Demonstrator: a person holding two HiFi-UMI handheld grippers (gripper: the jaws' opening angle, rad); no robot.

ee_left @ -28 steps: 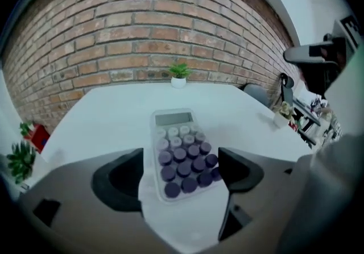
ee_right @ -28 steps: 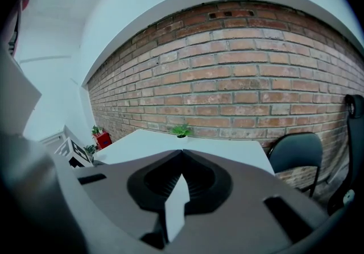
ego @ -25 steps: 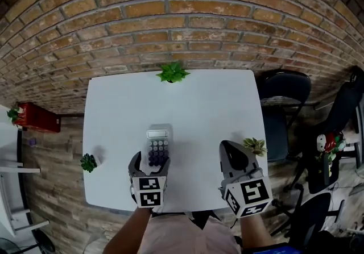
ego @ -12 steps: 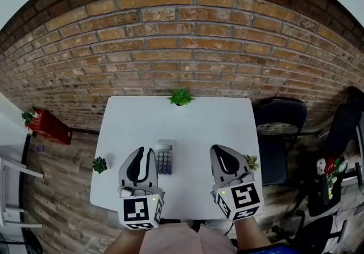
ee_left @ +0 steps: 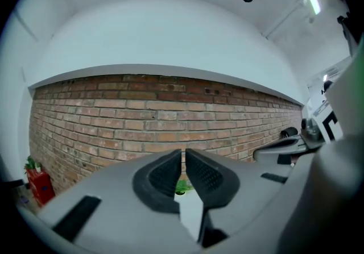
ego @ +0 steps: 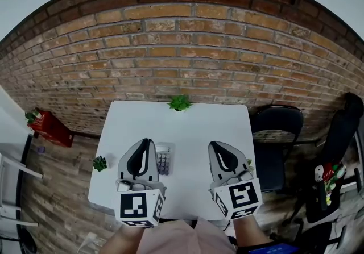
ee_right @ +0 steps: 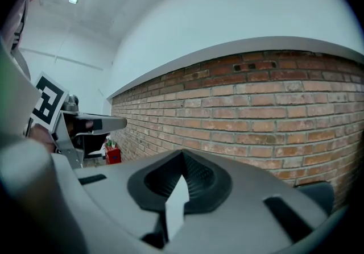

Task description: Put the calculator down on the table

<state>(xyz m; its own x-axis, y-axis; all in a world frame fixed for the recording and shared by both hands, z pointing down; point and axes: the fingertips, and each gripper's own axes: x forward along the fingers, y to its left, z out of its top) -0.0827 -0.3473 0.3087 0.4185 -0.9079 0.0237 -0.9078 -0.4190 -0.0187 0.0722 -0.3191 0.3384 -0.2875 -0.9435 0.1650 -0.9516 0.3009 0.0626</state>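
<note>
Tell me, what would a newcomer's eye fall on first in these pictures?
Two hand-held grey tools with black-and-white marker cubes: the left claw and the right claw, both shut and empty, held above a white table. A calculator lies flat on it, beside the left claw in the head view. Behind rises a brick wall, with a small green plant at the table's far edge.

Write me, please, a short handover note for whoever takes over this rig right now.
Left tongs: shut and empty, held up clear of the table.
Right tongs: shut and empty, also clear of the table.
Calculator: lies flat on the table, keys up, just right of the left tongs in the head view; nothing holds it.
Done: the calculator is down on the table.
Left: nothing for this task, as far as I can see.
</note>
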